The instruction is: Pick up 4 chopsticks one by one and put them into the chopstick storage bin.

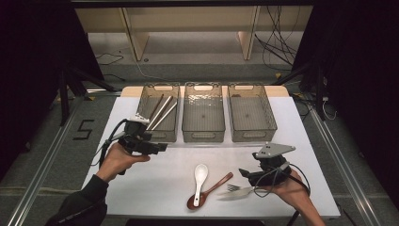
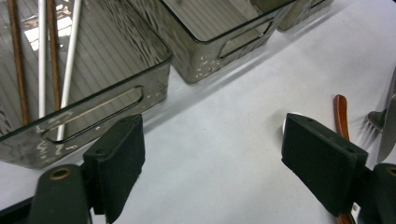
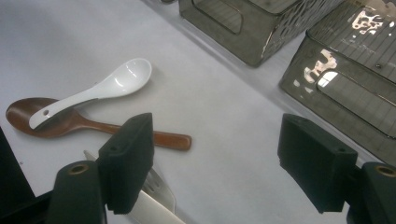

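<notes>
Near the tabletop's front edge, your right tool (image 1: 248,175) hangs wide over the fork (image 1: 239,189), ready to grab it. Your left tool (image 1: 157,147) waits wide beside the left bin (image 1: 159,133), where chopsticks (image 1: 160,112) already lie.

**Both grippers open, held low**

I see my left gripper (image 1: 157,147) with the jaws wide apart, the hand (image 1: 123,158) gripping it from below. My right gripper (image 1: 244,173) is also spread open, the wrist bent inward.

three bins (image 1: 203,117), four chopsticks (image 1: 160,112), two spoons (image 1: 200,178), one fork (image 1: 240,190)
</notes>
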A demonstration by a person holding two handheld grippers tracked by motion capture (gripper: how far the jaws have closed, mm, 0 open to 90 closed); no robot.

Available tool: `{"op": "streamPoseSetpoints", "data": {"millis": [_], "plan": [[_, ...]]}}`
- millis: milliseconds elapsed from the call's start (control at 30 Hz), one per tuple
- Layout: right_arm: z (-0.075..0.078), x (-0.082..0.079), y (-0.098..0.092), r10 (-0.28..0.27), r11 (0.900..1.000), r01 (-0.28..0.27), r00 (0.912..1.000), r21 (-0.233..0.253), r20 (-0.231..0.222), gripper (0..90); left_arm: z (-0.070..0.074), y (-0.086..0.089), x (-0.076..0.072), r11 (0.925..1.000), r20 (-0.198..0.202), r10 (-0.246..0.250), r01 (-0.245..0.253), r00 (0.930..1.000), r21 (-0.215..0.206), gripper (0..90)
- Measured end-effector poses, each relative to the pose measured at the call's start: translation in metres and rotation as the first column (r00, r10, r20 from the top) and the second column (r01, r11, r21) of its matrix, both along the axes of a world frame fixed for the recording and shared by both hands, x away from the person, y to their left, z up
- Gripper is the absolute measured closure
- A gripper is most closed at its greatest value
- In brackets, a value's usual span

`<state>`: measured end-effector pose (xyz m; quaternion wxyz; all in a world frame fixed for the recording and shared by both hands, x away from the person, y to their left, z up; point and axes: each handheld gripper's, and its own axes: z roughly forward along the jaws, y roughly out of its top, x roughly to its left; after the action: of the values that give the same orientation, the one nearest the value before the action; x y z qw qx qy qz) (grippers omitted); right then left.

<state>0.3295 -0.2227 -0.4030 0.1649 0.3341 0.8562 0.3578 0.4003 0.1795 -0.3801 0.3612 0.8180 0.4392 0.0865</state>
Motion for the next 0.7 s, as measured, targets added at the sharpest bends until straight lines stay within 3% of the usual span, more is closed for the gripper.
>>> {"op": "streamPoseSetpoints", "data": {"millis": [567,700], "plan": [[-0.002,-0.001,0.000,0.005,1.000,-0.005,1.0000,0.001,0.000,27.9,-0.012,-0.018,-0.021,0.9998,-0.028,-0.005,0.006,0.9996,0.021,16.0],[-0.001,-0.001,0.002,0.008,1.000,-0.008,1.0000,-0.001,0.001,27.9,-0.014,-0.021,-0.024,0.9988,-0.037,-0.015,0.016,0.9992,0.045,15.5]]}}
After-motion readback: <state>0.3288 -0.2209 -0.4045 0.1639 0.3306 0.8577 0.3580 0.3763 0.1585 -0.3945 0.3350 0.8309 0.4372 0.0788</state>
